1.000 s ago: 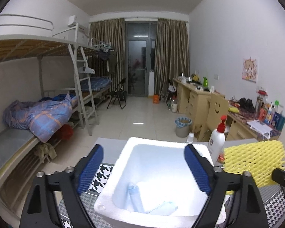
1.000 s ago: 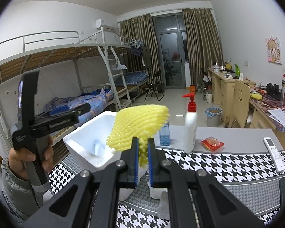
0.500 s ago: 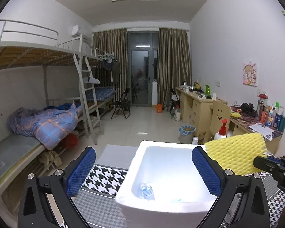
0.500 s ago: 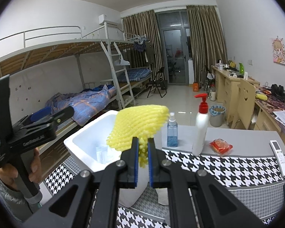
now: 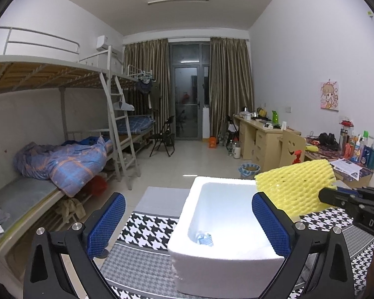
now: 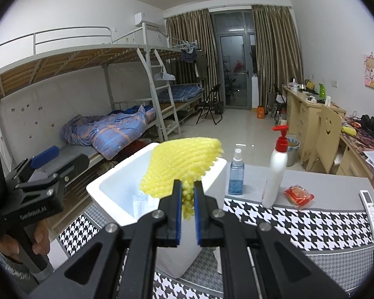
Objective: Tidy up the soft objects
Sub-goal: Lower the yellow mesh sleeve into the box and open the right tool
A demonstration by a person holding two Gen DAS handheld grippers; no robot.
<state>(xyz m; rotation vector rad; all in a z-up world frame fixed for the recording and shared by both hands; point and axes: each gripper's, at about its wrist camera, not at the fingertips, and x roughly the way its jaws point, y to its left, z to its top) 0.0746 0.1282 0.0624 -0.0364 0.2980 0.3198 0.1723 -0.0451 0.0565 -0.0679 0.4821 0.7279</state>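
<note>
The right gripper is clamped on the yellow foam net, holding it above the white foam box near the table's left edge. The left gripper hangs wide apart, empty, before the box.

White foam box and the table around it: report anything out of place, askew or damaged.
Nothing looks damaged or spilled. The white foam box sits upright on the houndstooth cloth. The pump bottle and spray bottle stand upright. The yellow foam net is off the table, pinched in the right claw over the box.
</note>
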